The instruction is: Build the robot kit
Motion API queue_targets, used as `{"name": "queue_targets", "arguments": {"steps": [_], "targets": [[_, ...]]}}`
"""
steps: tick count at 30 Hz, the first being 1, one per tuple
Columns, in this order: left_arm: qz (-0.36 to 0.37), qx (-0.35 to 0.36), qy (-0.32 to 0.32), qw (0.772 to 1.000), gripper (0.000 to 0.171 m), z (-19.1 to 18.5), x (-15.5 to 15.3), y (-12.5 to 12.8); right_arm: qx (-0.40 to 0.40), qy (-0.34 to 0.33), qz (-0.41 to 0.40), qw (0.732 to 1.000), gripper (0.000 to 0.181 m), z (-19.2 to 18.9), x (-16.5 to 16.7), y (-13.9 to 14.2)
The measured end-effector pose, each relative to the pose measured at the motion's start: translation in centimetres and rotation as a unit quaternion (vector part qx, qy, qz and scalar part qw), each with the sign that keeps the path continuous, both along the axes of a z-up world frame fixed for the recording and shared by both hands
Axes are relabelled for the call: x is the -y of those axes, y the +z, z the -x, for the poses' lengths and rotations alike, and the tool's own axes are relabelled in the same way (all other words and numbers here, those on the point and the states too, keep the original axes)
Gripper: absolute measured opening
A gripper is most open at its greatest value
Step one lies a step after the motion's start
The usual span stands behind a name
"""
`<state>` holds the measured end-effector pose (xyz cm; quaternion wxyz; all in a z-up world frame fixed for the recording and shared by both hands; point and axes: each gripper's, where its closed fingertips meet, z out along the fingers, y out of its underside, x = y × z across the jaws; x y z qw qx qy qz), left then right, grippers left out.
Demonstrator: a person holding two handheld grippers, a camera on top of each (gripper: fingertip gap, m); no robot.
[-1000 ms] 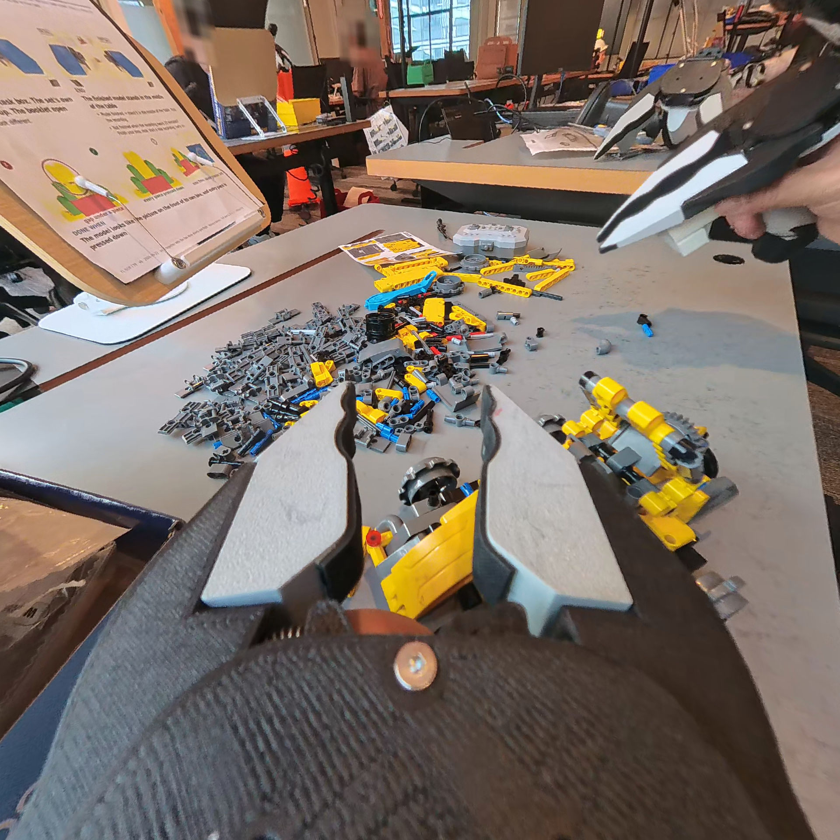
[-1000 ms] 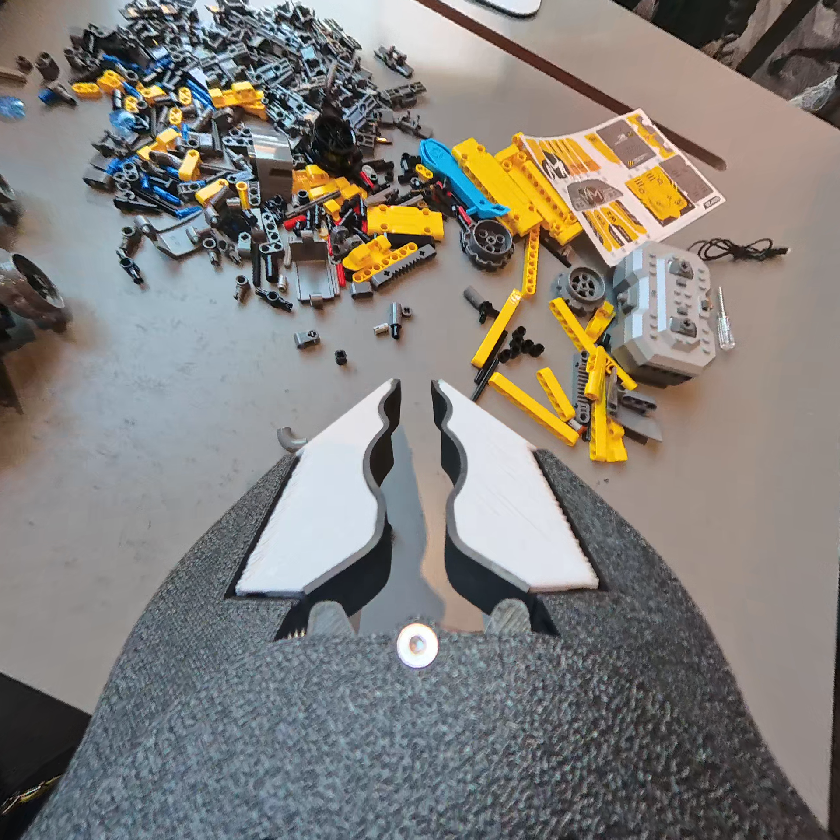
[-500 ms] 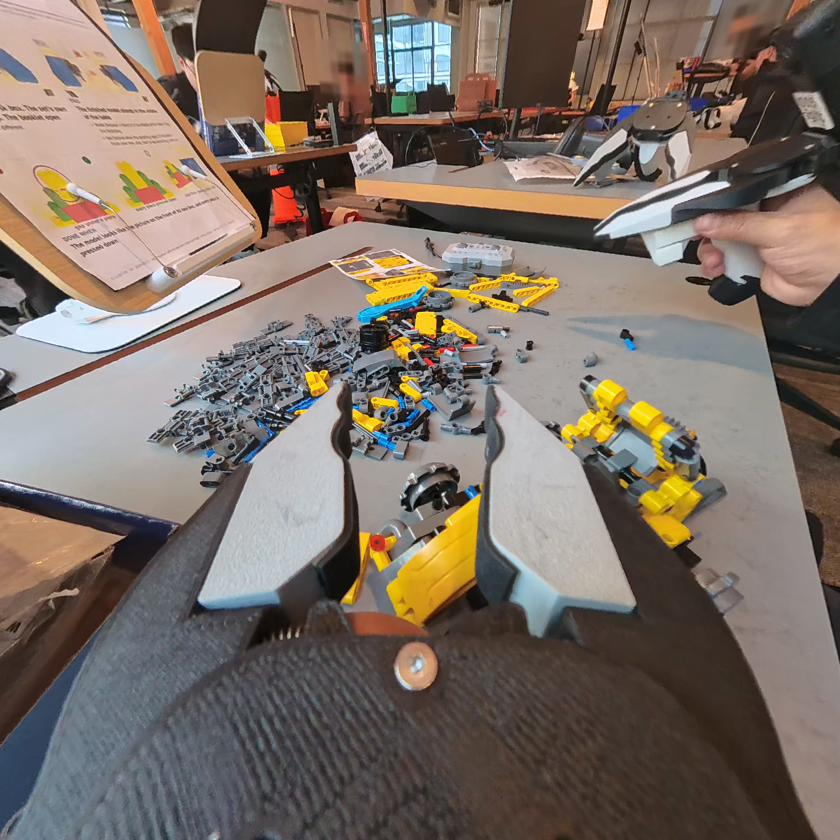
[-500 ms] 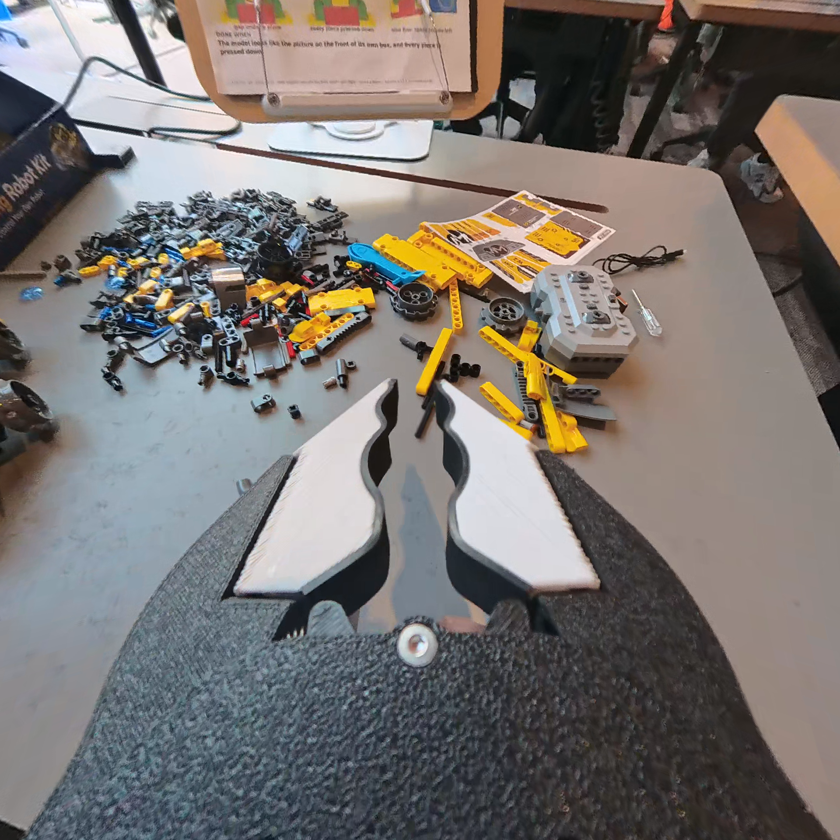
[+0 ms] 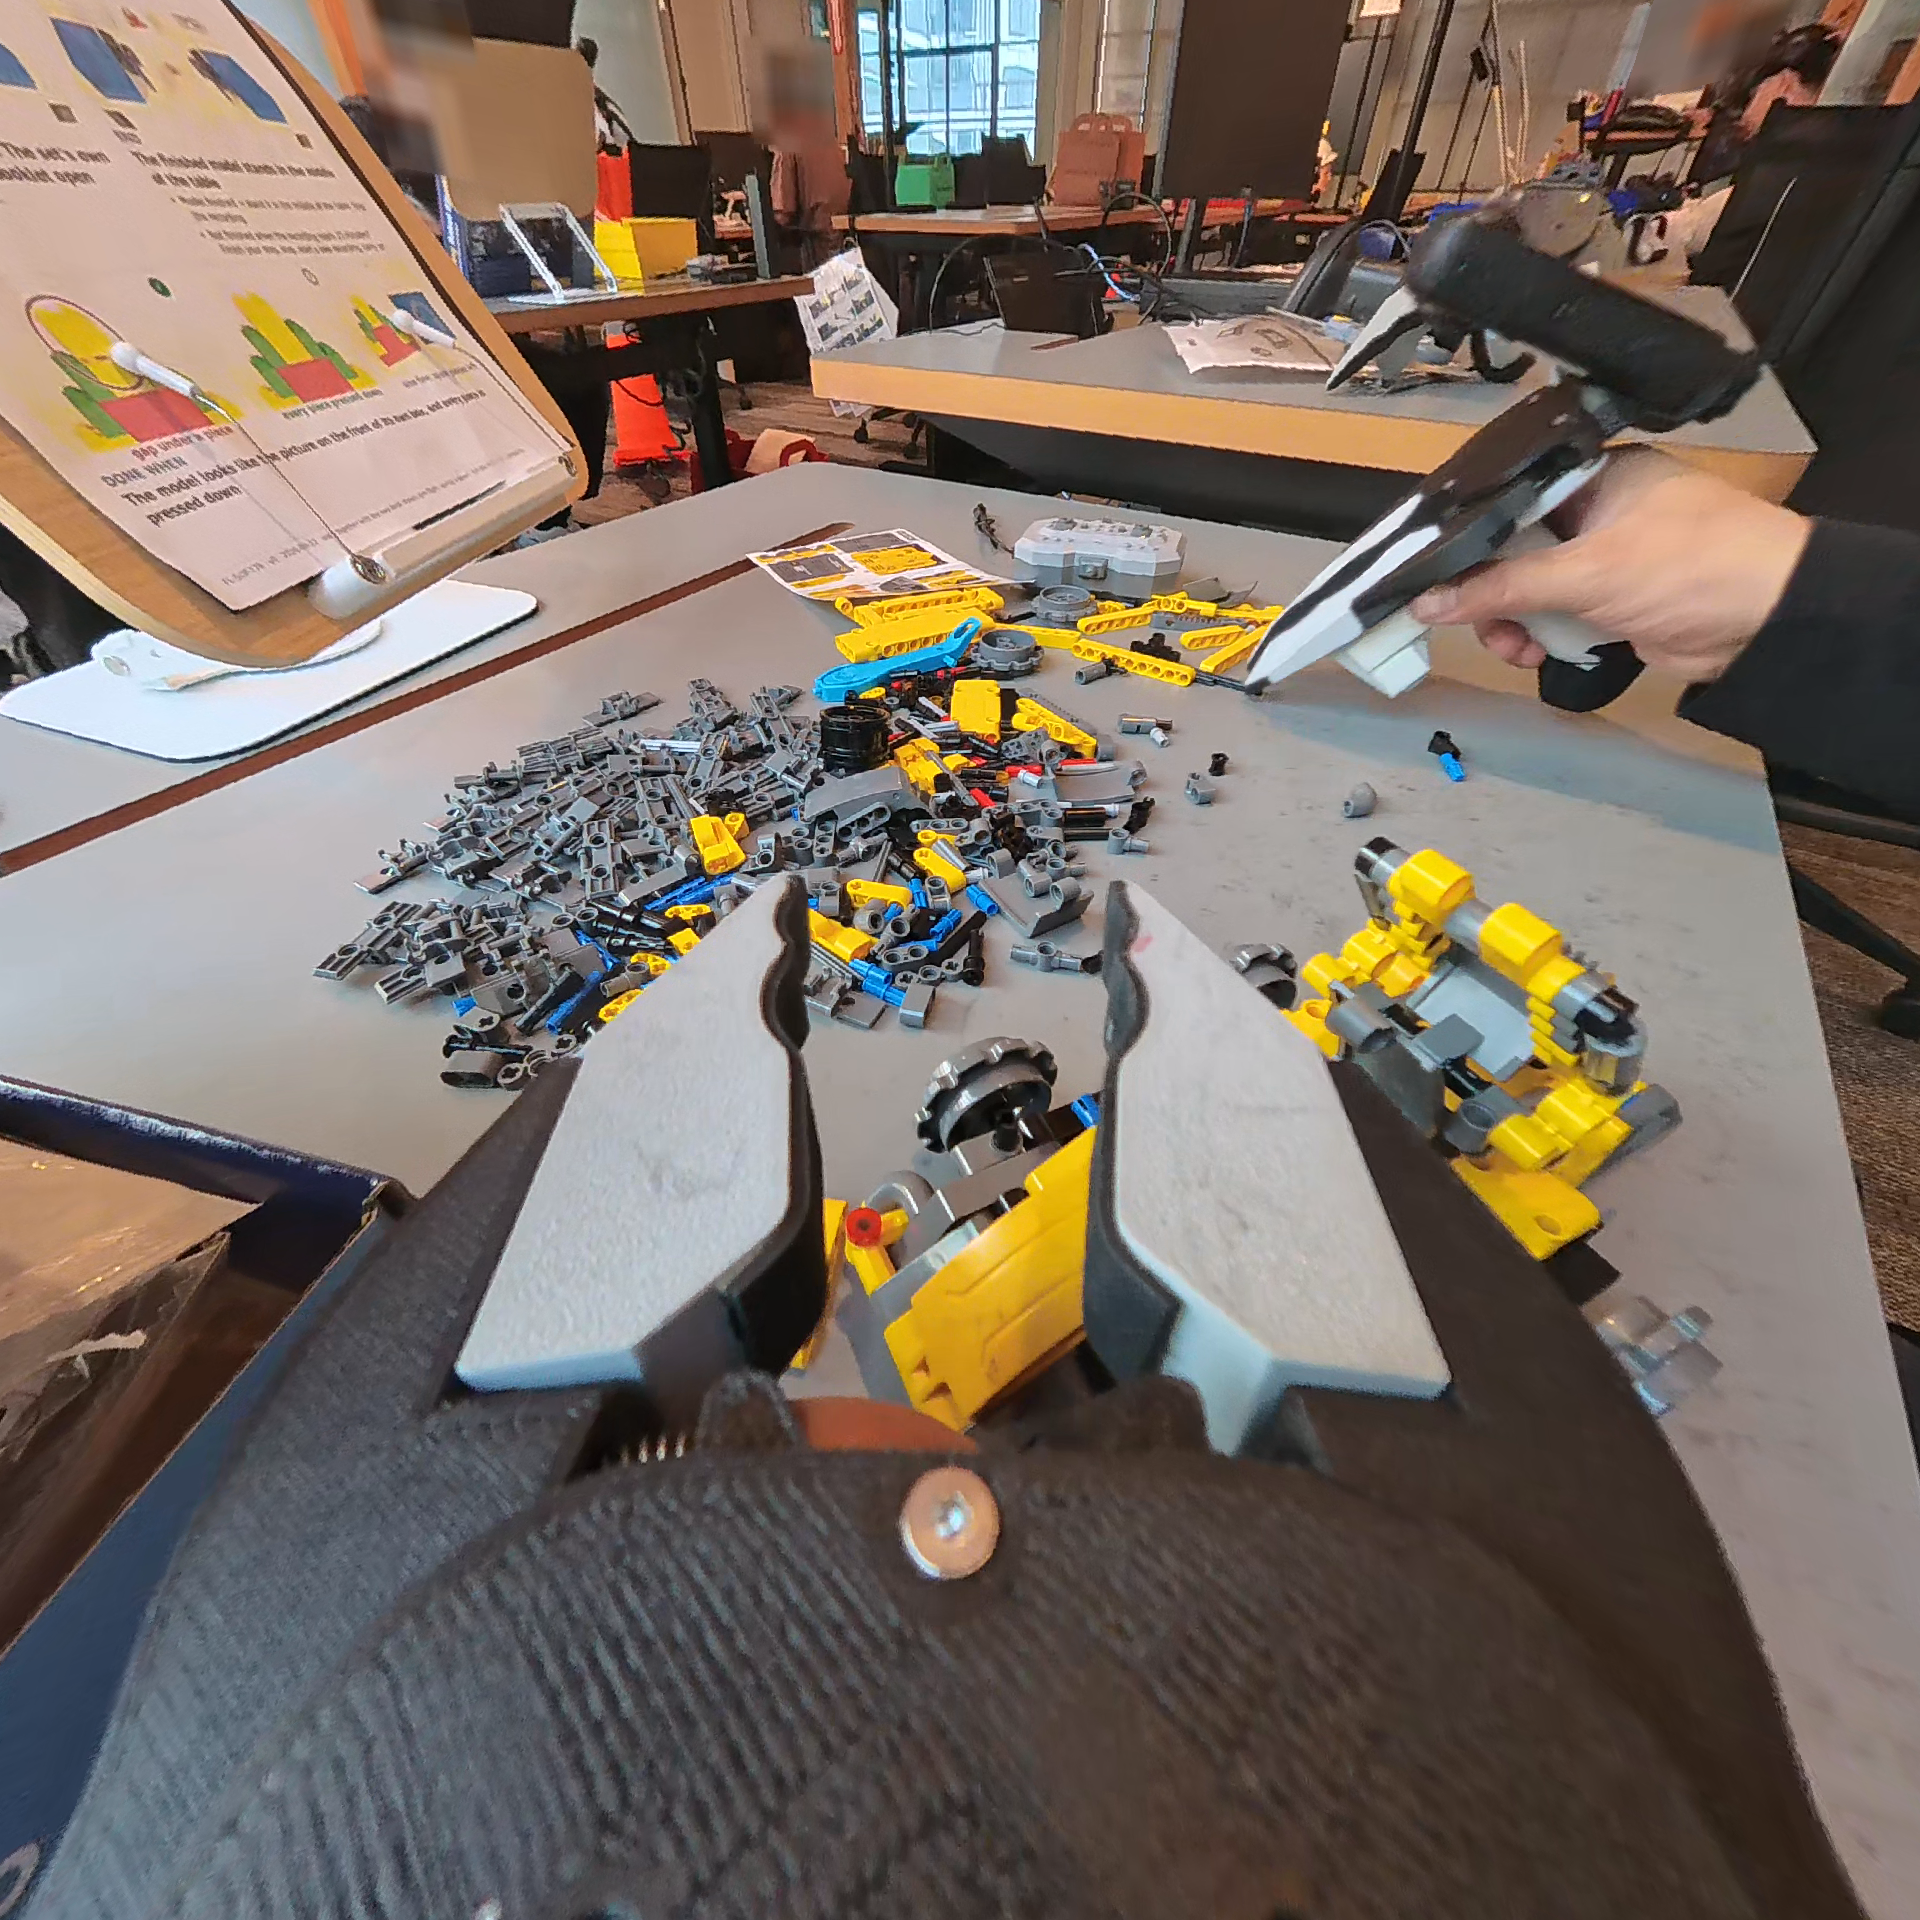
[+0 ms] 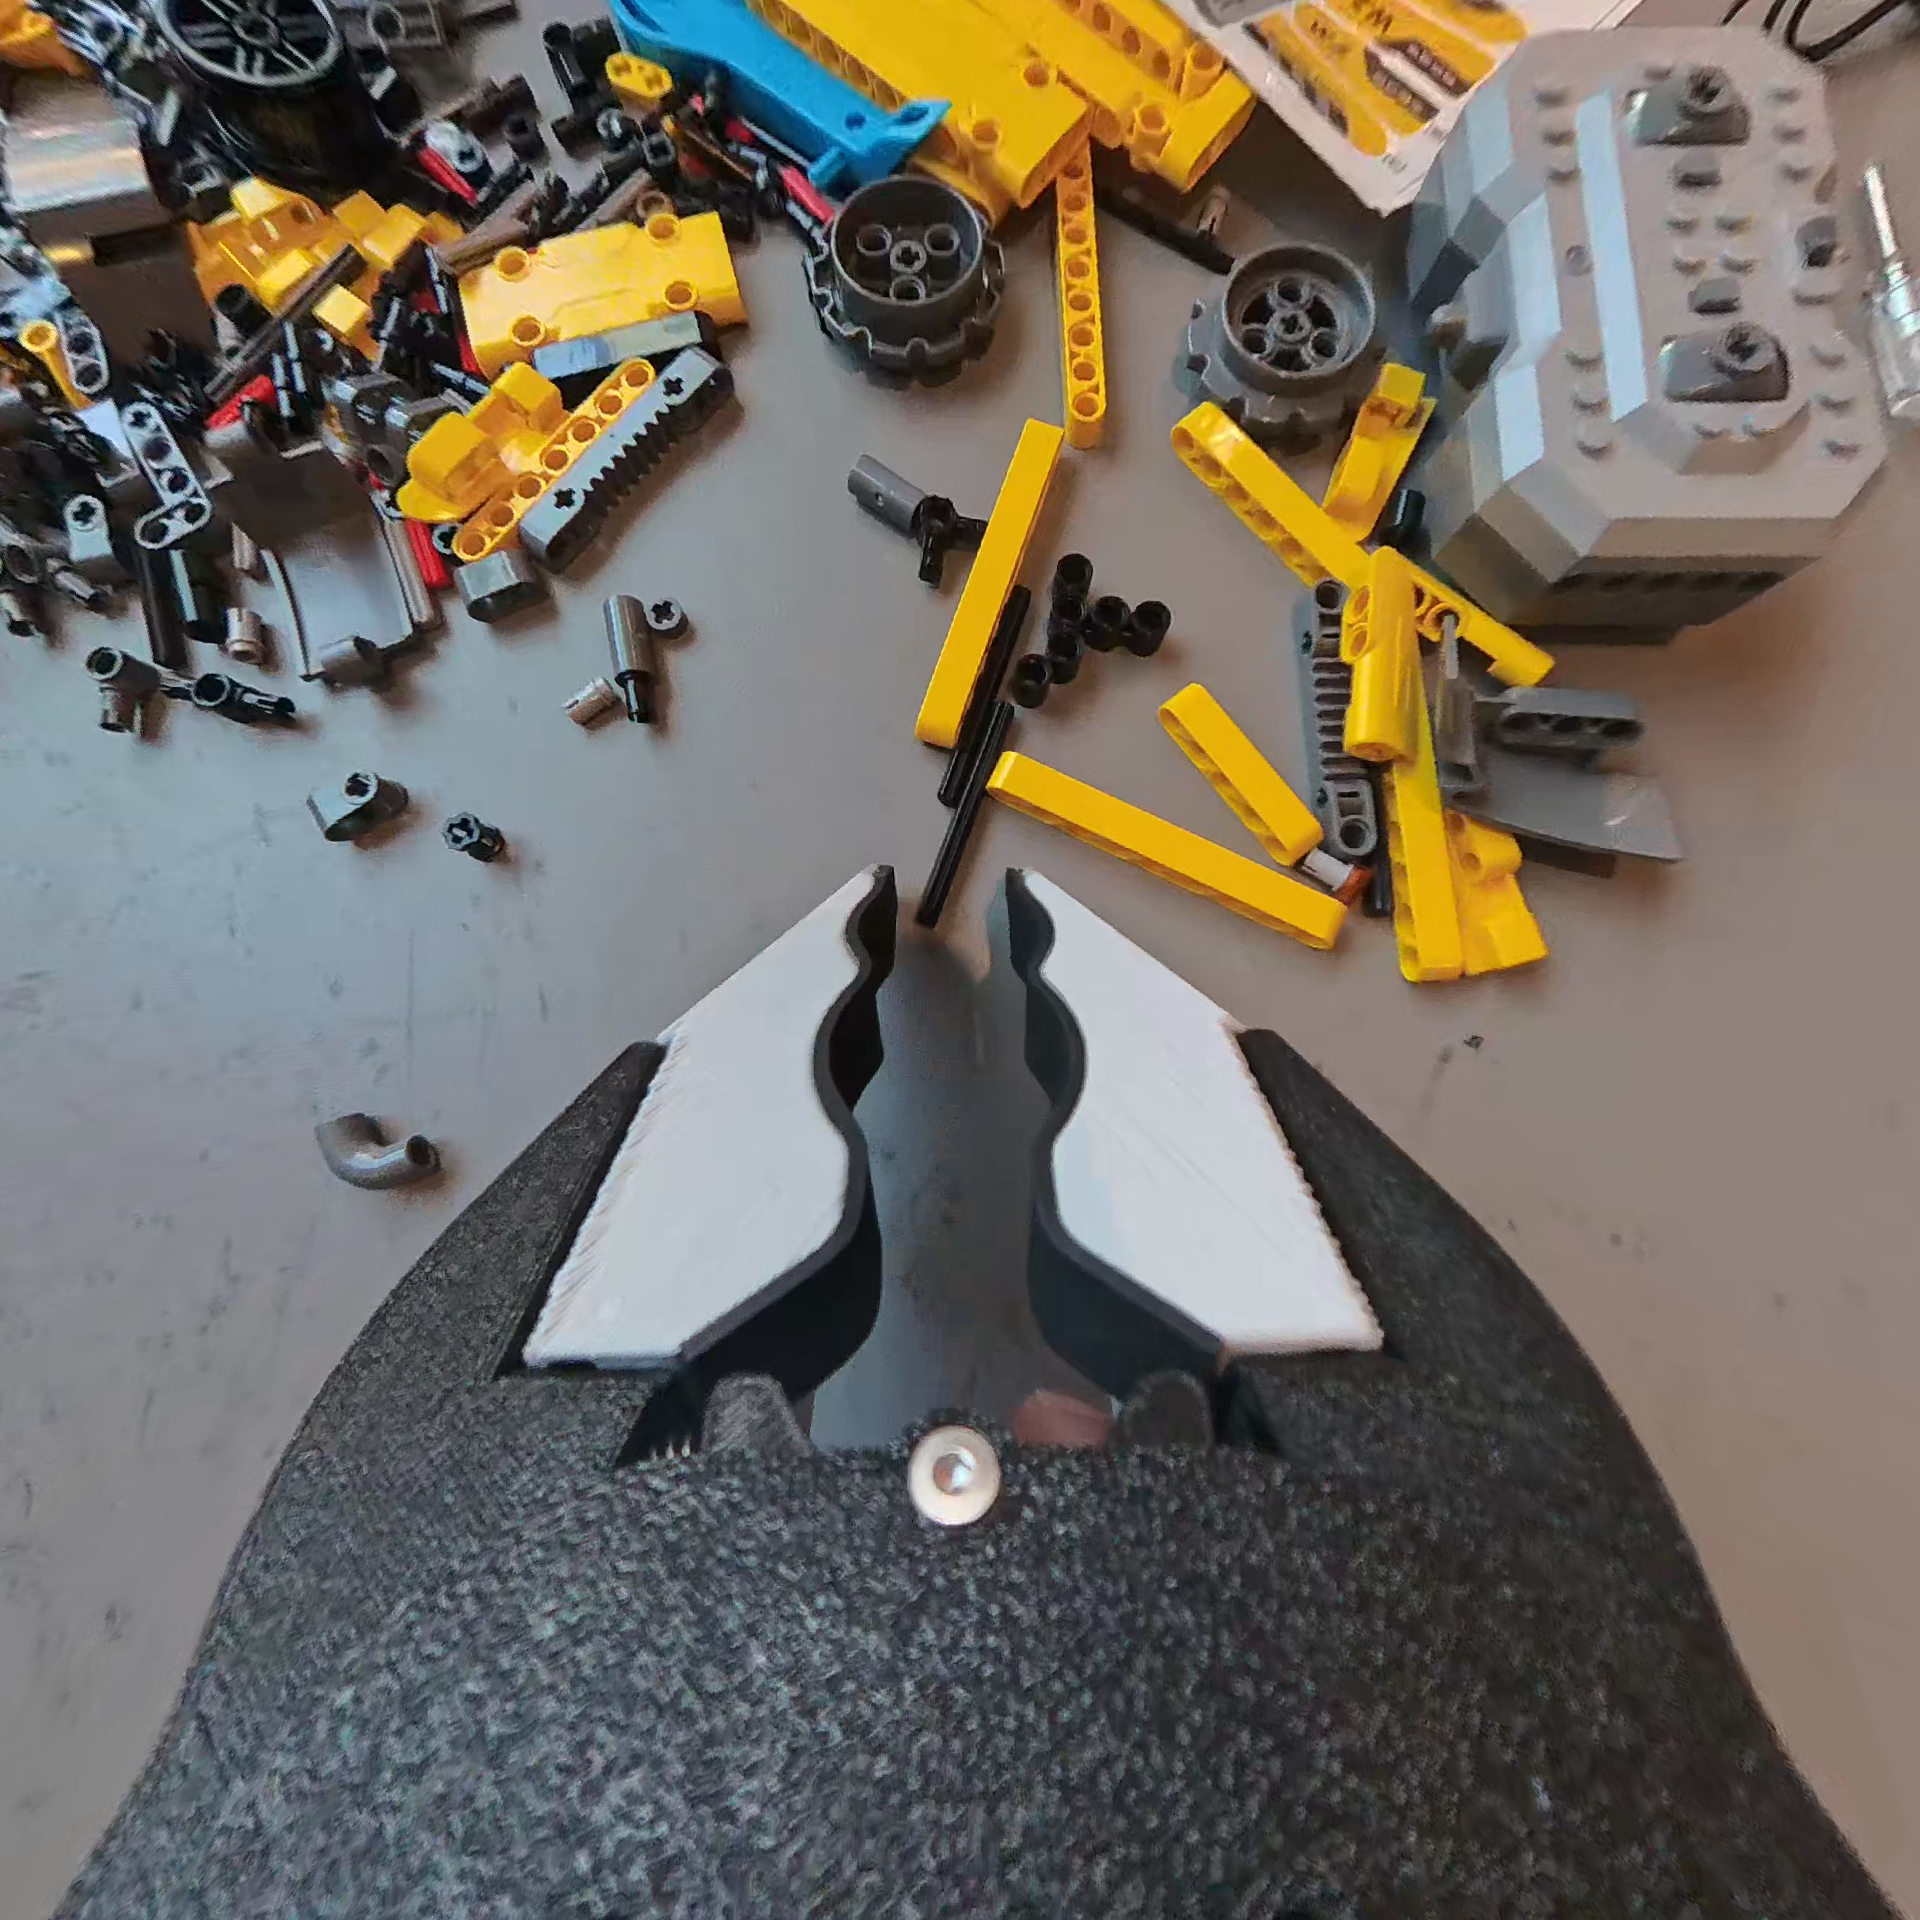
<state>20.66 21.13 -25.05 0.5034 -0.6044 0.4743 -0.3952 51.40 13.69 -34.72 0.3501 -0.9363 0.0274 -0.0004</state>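
a: left wrist view is showing the left gripper (image 5: 951, 914) low over the grey table (image 5: 187, 935). its jaws are standing spread, and a yellow and grey toy assembly (image 5: 977, 1278) is sitting between the two fingers near their base. i cannot tell if the fingers are touching it.

b: and what is lying around it?

a: a bigger yellow model (image 5: 1475, 1039) is sitting just beside it on the right, and a pile of small grey and black pieces (image 5: 582, 862) is spreading ahead.

b: right wrist view, what is it giving?

a: the right gripper (image 6: 943, 883) is pointing down at the table, jaws a little apart and holding nothing. a thin black rod (image 6: 966, 810) is lying with its near end between the tips, beside a long yellow beam (image 6: 1164, 847). a grey box (image 6: 1652, 312) is resting at the far right.

b: is a hand showing?

a: yes, a hand (image 5: 1631, 592) is holding that gripper.
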Motion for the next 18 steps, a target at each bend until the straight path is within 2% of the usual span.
{"name": "queue_targets", "arguments": {"steps": [1, 3, 4, 10, 15, 18], "targets": [[0.001, 0.001, -0.001, 1.000, 0.054, 0.0, 0.1, 0.1, -0.005, 0.003, 0.009, 1.000, 0.020, 0.1, -0.1, -0.3], [0.001, 0.004, -0.003, 1.000, 0.054, 0.0, 0.2, 0.2, -0.022, 0.015, 0.009, 1.000, 0.004, 0.5, -0.4, -0.3], [0.001, 0.005, -0.004, 1.000, 0.054, 0.0, 0.3, 0.3, -0.032, 0.016, 0.014, 0.999, 0.002, 0.6, -0.4, -0.3], [0.000, 0.005, -0.008, 1.000, 0.054, 0.0, 0.5, 0.4, -0.014, 0.038, 0.023, 0.999, 0.002, 0.8, 1.5, 0.8], [-0.001, 0.003, -0.009, 1.000, 0.054, -0.1, 0.6, 0.3, -0.018, 0.126, -0.011, 0.992, 0.002, 4.5, 3.6, 4.3], [-0.005, 0.002, -0.010, 1.000, 0.053, -0.2, 0.7, 0.3, -0.021, 0.169, 0.009, 0.985, 0.002, 7.0, 5.5, 4.8]]}}
